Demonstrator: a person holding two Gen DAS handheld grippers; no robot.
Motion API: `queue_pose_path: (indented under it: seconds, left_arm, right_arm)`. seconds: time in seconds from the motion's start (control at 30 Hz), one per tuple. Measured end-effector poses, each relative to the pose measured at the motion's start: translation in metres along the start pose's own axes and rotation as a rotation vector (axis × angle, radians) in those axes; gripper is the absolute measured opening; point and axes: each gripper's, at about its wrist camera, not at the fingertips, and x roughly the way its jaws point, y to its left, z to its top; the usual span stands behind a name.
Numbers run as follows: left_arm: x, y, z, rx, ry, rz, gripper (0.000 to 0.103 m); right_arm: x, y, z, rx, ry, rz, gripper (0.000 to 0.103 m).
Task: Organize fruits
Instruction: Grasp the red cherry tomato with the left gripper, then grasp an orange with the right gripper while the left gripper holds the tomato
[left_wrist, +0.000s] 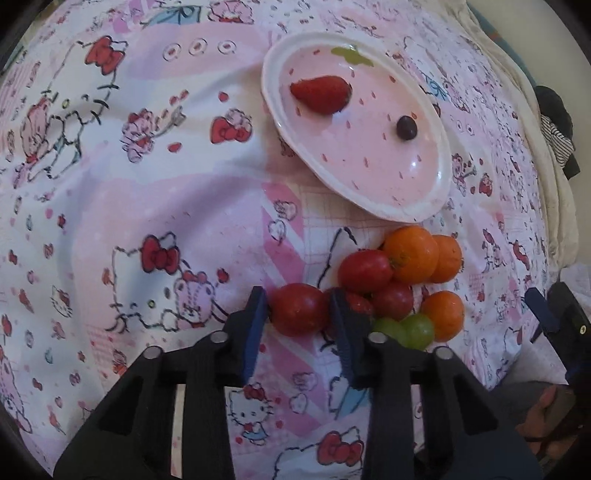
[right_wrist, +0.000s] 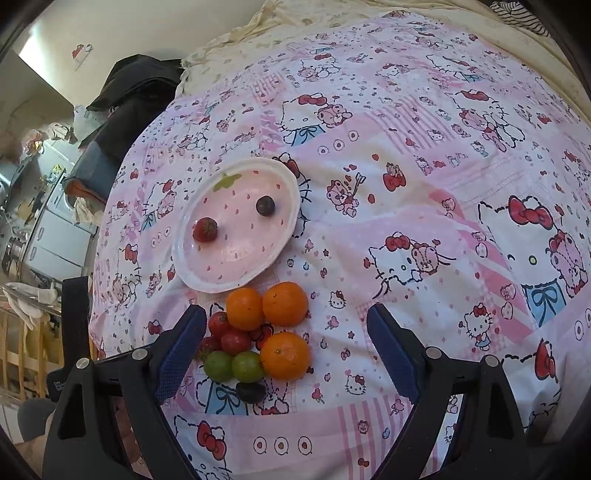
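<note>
Pink cartoon bedsheet (left_wrist: 147, 184); left gripper (left_wrist: 299, 308) clamps tomato (left_wrist: 300, 309), right gripper (right_wrist: 286, 345) gapes.

On the bedsheet (right_wrist: 406, 229), the fruit pile (right_wrist: 258, 332) lies just before the plate (right_wrist: 207, 282); a strawberry (right_wrist: 205, 229) and a grape (right_wrist: 265, 205) rest apart on the plate.

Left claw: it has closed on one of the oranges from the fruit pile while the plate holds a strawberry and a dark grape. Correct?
Not quite. The left wrist view shows the left claw closed on a red tomato, not an orange. The plate does hold a strawberry and a dark grape.
</note>
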Motion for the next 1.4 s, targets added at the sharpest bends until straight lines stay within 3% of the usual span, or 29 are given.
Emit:
queue_pose_path:
  seconds: [0.17, 0.57, 0.6, 0.7, 0.77, 0.93, 1.0, 1.03, 1.17, 1.27, 1.37, 1.4]
  left_arm:
    - [-0.005, 0.002, 0.0, 0.002, -0.013, -0.01, 0.026]
    - [-0.043, 0.02, -0.008, 0.037, -0.14, 0.092, 0.022]
    - [-0.046, 0.023, -0.009, 0.042, -0.153, 0.111, 0.014]
    - [-0.048, 0.025, -0.014, 0.095, -0.166, 0.172, 0.013]
    - [-0.044, 0.025, -0.017, 0.119, -0.142, 0.174, 0.013]
    - [-0.038, 0.029, -0.018, 0.096, -0.116, 0.132, 0.017]
    - [-0.038, 0.023, -0.017, 0.131, -0.137, 0.172, 0.035]
    - [-0.039, 0.021, -0.019, 0.144, -0.146, 0.175, 0.038]
    - [-0.029, 0.007, -0.019, 0.214, -0.125, 0.183, 0.039]
    - [-0.019, 0.001, -0.015, 0.254, -0.128, 0.23, 0.039]
    - [-0.015, -0.001, -0.011, 0.286, -0.155, 0.226, 0.039]
    - [-0.013, -0.001, -0.009, 0.29, -0.151, 0.234, 0.036]
  right_arm:
    - [-0.002, -0.002, 0.001, 0.005, -0.013, -0.009, 0.091]
    - [-0.004, -0.009, -0.001, 0.032, -0.011, -0.024, 0.091]
    - [-0.003, -0.01, -0.001, 0.037, -0.006, -0.022, 0.091]
    - [0.004, -0.011, -0.004, 0.042, 0.03, -0.028, 0.091]
    - [0.014, -0.013, -0.006, 0.05, 0.086, -0.024, 0.09]
    - [0.045, -0.016, -0.016, 0.091, 0.232, 0.015, 0.077]
    - [0.051, -0.014, -0.017, 0.09, 0.253, 0.025, 0.074]
    - [0.055, -0.013, -0.018, 0.091, 0.265, 0.03, 0.074]
    - [0.068, -0.014, -0.022, 0.111, 0.302, 0.027, 0.07]
    - [0.075, -0.014, -0.024, 0.113, 0.318, 0.022, 0.07]
    - [0.076, -0.016, -0.023, 0.123, 0.331, 0.06, 0.048]
    - [0.076, -0.016, -0.023, 0.128, 0.334, 0.072, 0.045]
